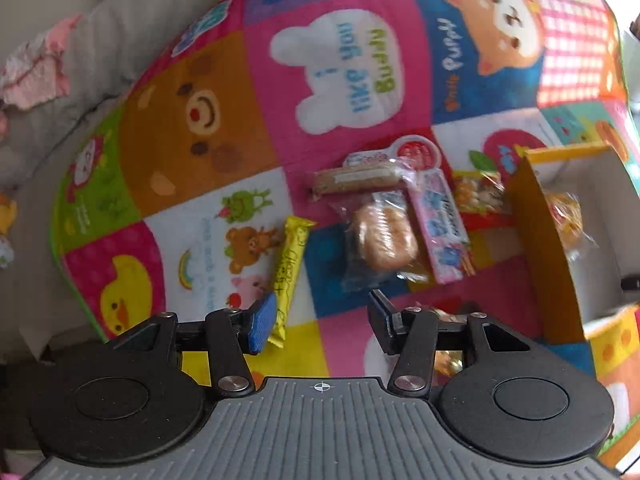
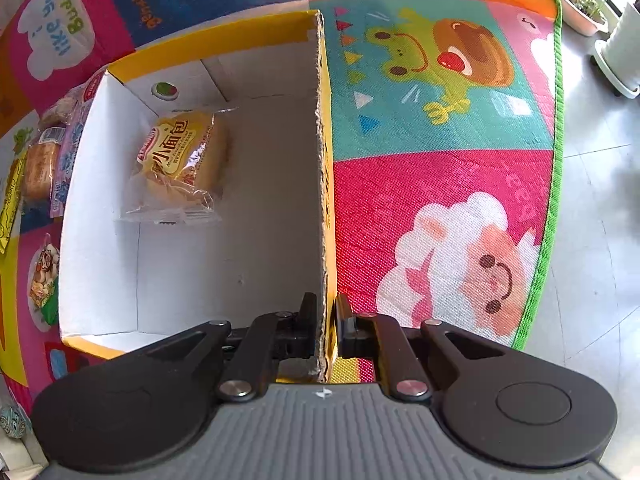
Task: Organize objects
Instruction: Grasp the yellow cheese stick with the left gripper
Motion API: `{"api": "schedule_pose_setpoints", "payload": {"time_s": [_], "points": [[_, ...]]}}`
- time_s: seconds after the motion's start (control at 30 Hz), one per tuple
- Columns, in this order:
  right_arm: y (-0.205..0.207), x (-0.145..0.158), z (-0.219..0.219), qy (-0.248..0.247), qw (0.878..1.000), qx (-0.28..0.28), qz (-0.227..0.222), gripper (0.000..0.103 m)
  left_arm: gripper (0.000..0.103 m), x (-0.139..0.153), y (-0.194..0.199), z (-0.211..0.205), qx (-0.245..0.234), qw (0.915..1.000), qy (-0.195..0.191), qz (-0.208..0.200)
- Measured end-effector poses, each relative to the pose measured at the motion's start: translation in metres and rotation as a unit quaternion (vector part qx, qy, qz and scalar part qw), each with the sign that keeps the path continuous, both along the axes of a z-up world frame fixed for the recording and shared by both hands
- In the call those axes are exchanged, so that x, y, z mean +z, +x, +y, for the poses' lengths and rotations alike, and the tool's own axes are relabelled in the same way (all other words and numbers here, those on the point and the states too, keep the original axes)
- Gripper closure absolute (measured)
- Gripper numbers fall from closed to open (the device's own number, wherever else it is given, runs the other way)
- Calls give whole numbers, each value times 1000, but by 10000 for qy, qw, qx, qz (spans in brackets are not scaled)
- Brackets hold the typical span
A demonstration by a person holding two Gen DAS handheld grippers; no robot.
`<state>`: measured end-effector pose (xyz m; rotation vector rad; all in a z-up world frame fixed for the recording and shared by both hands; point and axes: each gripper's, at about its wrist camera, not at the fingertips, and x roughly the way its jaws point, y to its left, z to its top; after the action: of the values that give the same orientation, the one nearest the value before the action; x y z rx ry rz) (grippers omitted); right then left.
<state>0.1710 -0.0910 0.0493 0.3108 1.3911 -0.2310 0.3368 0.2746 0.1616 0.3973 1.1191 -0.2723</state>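
Observation:
A yellow cardboard box (image 2: 324, 184) with a white inside stands on a colourful play mat; it also shows in the left wrist view (image 1: 540, 248). One packed small bread (image 2: 184, 160) lies inside it. My right gripper (image 2: 325, 328) is shut on the box's right wall. My left gripper (image 1: 320, 316) is open and empty above the mat, just short of a row of snacks: a yellow wafer bar (image 1: 290, 276), a clear-wrapped bun (image 1: 384, 242), a pink packet (image 1: 444, 228), a brown bar (image 1: 356, 182) and a mixed-snack bag (image 1: 480, 194).
The play mat (image 2: 440, 184) ends in a green edge, with grey tiled floor (image 2: 592, 240) and white plant pots (image 2: 616, 56) beyond. A grey sofa cushion (image 1: 100, 44) lies left of the mat. Another snack bag (image 2: 42, 276) lies left of the box.

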Motion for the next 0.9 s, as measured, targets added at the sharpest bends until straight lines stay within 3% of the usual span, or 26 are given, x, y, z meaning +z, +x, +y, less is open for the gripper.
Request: {"api": "schedule_pose_setpoints", "payload": {"time_s": [0.1,0.2,0.3,0.43,0.57,0.63,0.67,0.77,0.9], "points": [[1,-4,2,-30,9997,-180,140,94,48,-25,29,19,5,9987,-504,81],[2,-8,5,-178,9990,-284,307,94,48,-60,52,27,-283,9972,-663,176],[3,-7,9,-331,9984,-261,385,94,48,-91,68,35,-432,9979,-412,267],[5,-7,14,-418,9980,-201,429,94,49,-114,77,44,-247,9988,-143,392],[8,-6,18,-496,9978,-189,386,93,54,-118,80,44,-150,9986,-141,495],[9,-6,19,-513,9978,-203,366,92,70,-117,78,40,-221,9983,-150,524],[8,-5,20,-510,9979,-204,352,92,73,-116,77,37,-293,9980,-147,542],[6,-5,18,-476,9983,-136,303,92,77,-116,73,29,-304,9979,59,574],[4,-5,17,-430,9986,-29,293,92,78,-110,64,27,220,9949,-98,975]]}}
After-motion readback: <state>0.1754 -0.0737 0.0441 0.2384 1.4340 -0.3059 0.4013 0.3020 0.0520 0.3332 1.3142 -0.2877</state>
